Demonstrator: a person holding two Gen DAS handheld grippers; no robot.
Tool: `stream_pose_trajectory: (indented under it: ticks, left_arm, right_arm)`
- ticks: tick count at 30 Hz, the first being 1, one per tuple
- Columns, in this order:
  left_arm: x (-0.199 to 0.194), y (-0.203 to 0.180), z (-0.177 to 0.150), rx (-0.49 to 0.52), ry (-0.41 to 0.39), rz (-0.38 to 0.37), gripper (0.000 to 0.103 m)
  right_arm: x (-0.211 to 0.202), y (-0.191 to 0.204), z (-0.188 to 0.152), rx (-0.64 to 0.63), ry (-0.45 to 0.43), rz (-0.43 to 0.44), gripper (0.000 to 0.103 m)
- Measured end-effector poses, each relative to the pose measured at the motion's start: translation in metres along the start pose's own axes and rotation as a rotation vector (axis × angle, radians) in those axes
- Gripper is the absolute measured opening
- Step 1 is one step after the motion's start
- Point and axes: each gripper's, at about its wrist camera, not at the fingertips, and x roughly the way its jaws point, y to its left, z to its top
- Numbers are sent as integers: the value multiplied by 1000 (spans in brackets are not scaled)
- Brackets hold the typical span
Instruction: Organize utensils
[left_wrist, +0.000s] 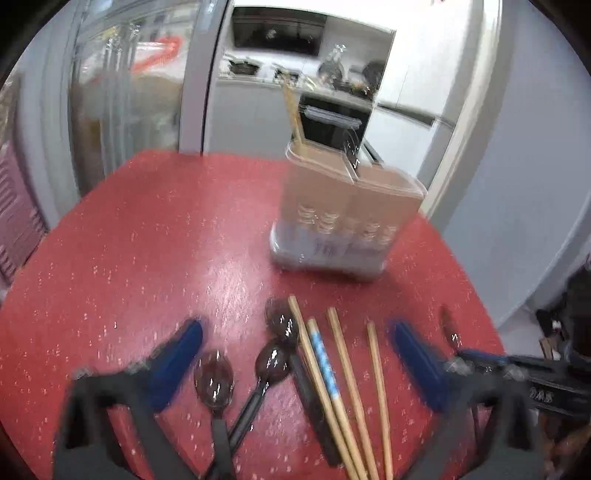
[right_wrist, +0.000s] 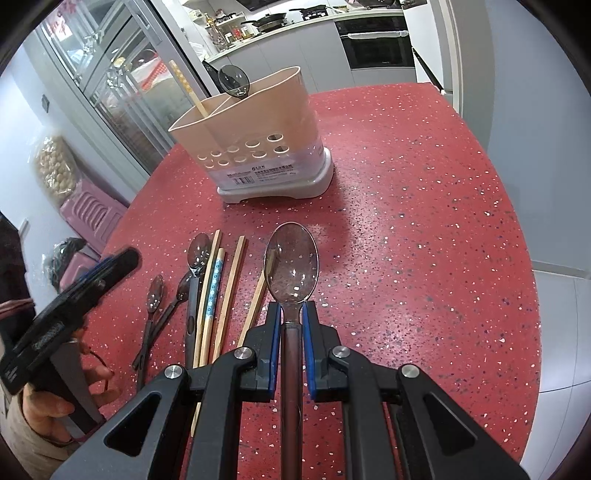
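A beige utensil holder (right_wrist: 255, 144) on a grey base stands on the red table (right_wrist: 424, 221); one chopstick and one dark spoon stand in it. It shows blurred in the left wrist view (left_wrist: 343, 214). My right gripper (right_wrist: 291, 314) is shut on a translucent dark spoon (right_wrist: 291, 264), held above the table with the bowl forward. My left gripper (left_wrist: 295, 354) is open over loose spoons (left_wrist: 273, 362) and chopsticks (left_wrist: 343, 369) on the table. The same spoons (right_wrist: 197, 251) and chopsticks (right_wrist: 231, 291) lie left of my right gripper.
Glass cabinet doors (right_wrist: 110, 92) stand behind the table at the left, and a kitchen counter with an oven (right_wrist: 376, 40) is beyond. A pink crate (right_wrist: 88, 214) sits on the floor at the left. The table edge curves close on the right.
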Motion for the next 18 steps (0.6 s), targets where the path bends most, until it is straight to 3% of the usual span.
stream_pose_trajectory:
  ticks: [4, 6, 10, 18]
  left_arm:
    - [7, -3, -3, 10, -81, -81, 103]
    - [20, -2, -4, -10, -78, -37, 103]
    - [66, -4, -14, -11, 68, 198, 103]
    - [139, 0, -46, -38, 255, 172, 103]
  right_arm:
    - [0, 0, 1, 1, -2, 1, 13]
    - [-1, 0, 1, 1, -2, 1, 13]
    - [-4, -1, 1, -1, -8, -6, 13]
    - [-2, -2, -1, 5, 3, -8, 13]
